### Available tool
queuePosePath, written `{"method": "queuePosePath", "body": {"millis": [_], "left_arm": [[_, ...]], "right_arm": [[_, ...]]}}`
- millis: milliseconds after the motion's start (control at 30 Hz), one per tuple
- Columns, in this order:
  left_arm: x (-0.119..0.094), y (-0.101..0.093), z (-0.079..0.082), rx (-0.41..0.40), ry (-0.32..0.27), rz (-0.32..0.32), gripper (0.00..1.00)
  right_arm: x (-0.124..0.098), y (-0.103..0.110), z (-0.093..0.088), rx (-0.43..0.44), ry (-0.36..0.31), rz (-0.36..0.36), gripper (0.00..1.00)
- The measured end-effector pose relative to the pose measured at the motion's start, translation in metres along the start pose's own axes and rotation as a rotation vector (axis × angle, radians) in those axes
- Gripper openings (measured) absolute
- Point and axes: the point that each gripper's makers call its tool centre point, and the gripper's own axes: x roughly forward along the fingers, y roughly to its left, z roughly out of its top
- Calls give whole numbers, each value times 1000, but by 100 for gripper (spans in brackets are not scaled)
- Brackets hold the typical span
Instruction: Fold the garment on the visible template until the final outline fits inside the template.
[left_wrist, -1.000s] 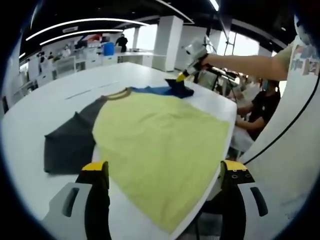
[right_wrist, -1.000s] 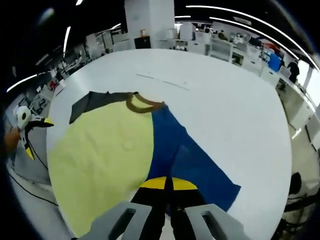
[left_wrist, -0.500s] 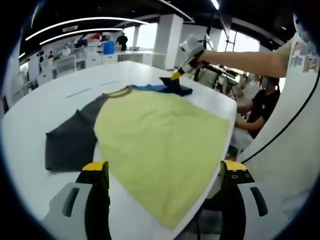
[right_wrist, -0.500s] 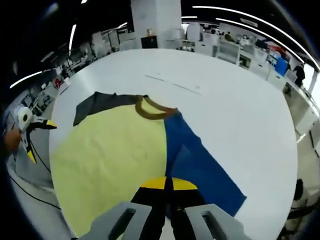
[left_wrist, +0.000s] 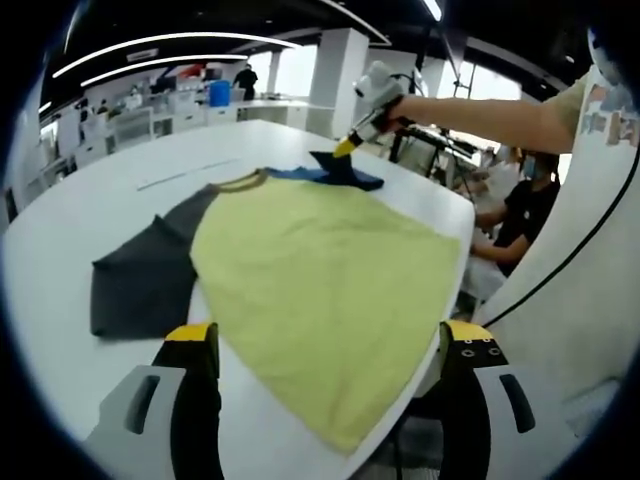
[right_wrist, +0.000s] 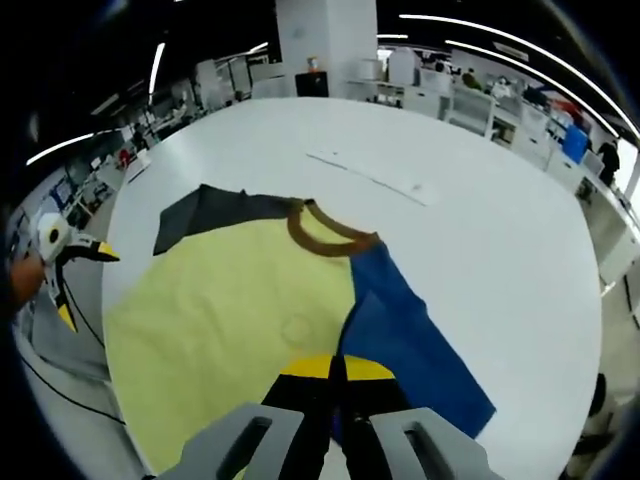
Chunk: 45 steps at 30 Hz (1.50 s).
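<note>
Right gripper (right_wrist: 334, 368) has its yellow-tipped jaws pressed together on the edge of the blue sleeve (right_wrist: 415, 345) of the garment (right_wrist: 235, 325), and in the left gripper view that same gripper (left_wrist: 347, 148) holds the blue cloth lifted a little above the far right part of the desk (left_wrist: 80, 215). Left gripper (left_wrist: 330, 345) hangs with its jaws wide apart and nothing between them, low over the near hem of the yellow body. The garment lies spread flat on the white desk: yellow body in the middle, dark grey sleeve (left_wrist: 140, 280) out to the left, brown collar (right_wrist: 330, 235) at the far end, blue sleeve on the right; its near right corner looks to hang just past the desk edge. No marked template outline can be made out under the cloth. The step in hand appears to be the first fold, bringing the blue sleeve inward over the yellow body. The next move probably calls for carrying the pinched sleeve across toward the middle and laying it flat without wrinkles, while the left gripper either pins the yellow cloth against sliding or goes for the grey sleeve to fold it in likewise.
</note>
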Motion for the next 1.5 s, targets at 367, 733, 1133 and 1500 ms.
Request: {"method": "queuePosePath", "body": {"millis": [367, 733, 1133, 1500], "left_arm": [[-2, 3, -3, 2, 1, 5, 88], [-5, 6, -2, -14, -17, 10, 88], [-7, 6, -4, -18, -22, 13, 88], [-10, 6, -6, -11, -14, 16, 88]], "right_arm": [[11, 16, 14, -22, 2, 27, 0], [22, 34, 28, -58, 9, 52, 0], [30, 47, 40, -72, 9, 73, 0], [40, 64, 53, -96, 12, 95, 0]]}}
